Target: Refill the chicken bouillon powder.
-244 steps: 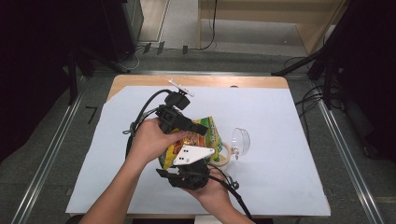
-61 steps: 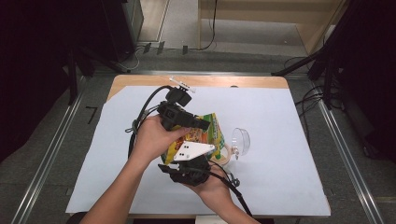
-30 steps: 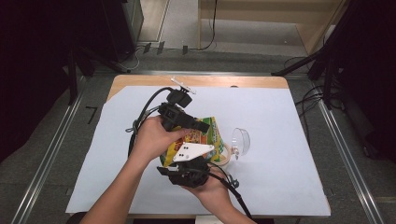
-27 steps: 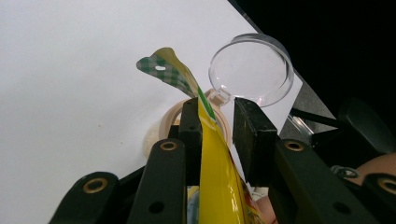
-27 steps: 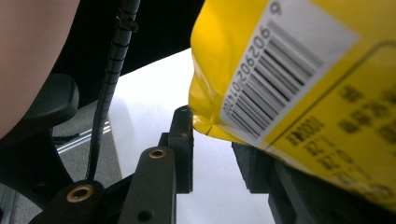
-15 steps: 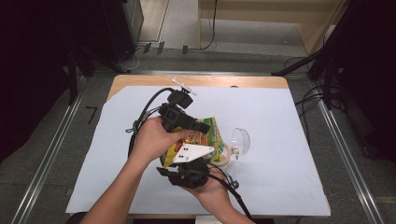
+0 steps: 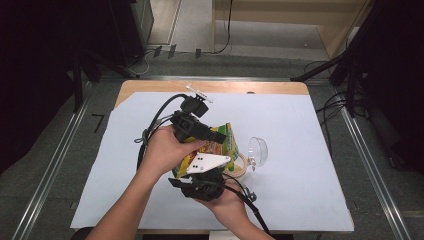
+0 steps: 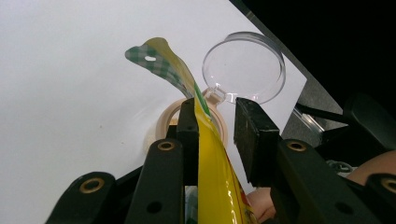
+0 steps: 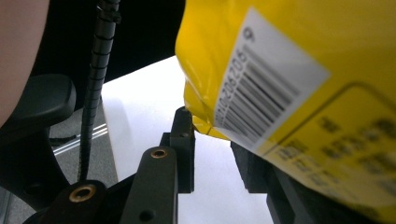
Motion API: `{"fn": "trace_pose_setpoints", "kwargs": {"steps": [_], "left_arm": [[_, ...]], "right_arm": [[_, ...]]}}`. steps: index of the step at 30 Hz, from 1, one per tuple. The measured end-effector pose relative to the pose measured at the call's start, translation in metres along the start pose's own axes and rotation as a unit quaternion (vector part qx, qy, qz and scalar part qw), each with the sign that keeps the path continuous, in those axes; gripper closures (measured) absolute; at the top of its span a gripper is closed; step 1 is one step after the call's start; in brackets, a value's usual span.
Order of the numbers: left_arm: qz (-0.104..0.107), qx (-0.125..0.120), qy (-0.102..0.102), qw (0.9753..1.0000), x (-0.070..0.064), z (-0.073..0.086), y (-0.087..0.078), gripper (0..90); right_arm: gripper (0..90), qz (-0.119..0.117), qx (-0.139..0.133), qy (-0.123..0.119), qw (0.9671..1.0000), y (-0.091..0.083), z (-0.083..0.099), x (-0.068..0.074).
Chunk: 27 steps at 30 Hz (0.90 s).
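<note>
Pouring step: left tool (image 8: 212, 126) jaws apart around yellow foil snack pouch (image 8: 219, 186), above beige round jar (image 8: 169, 122); right tool (image 9: 212, 140) grip indeterminate. Next: tilt pouch further.

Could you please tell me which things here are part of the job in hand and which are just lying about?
In the job:
bag
jar
lid, open beside it
left gripper
right gripper

Lying about:
white sheet
table

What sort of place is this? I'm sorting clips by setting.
Probably a lab or recording rig: a white sheet covers the wooden table, metal floor rails flank it, and cables trail about.
</note>
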<state>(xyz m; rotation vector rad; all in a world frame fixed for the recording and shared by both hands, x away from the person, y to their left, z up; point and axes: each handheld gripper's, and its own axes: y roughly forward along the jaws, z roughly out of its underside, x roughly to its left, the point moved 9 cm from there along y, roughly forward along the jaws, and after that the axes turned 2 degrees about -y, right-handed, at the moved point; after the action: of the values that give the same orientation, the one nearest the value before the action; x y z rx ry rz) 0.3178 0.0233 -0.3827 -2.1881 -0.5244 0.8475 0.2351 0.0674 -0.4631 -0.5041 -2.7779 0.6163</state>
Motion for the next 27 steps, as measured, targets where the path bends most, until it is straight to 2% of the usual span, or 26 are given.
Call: {"fn": "trace_pose_setpoints", "kwargs": {"steps": [3, 8, 27], "left_arm": [[0.0, 0.001, 0.001, 1.0, -0.0008, 0.0002, -0.0001, 73.1], [0.015, 0.005, -0.002, 0.9999, -0.0031, 0.001, -0.0005, 73.1], [0.019, 0.006, 0.0, 0.9998, -0.006, 0.0012, -0.0001, 73.1]], "right_arm": [[72.0, 0.002, 0.0, -0.001, 1.0, 0.0003, 0.0006, -0.0008], [72.5, 0.006, 0.001, -0.004, 1.0, 0.0004, 0.0017, -0.0013], [73.2, 0.006, -0.001, -0.006, 1.0, 0.0012, 0.0027, -0.0031]]}}
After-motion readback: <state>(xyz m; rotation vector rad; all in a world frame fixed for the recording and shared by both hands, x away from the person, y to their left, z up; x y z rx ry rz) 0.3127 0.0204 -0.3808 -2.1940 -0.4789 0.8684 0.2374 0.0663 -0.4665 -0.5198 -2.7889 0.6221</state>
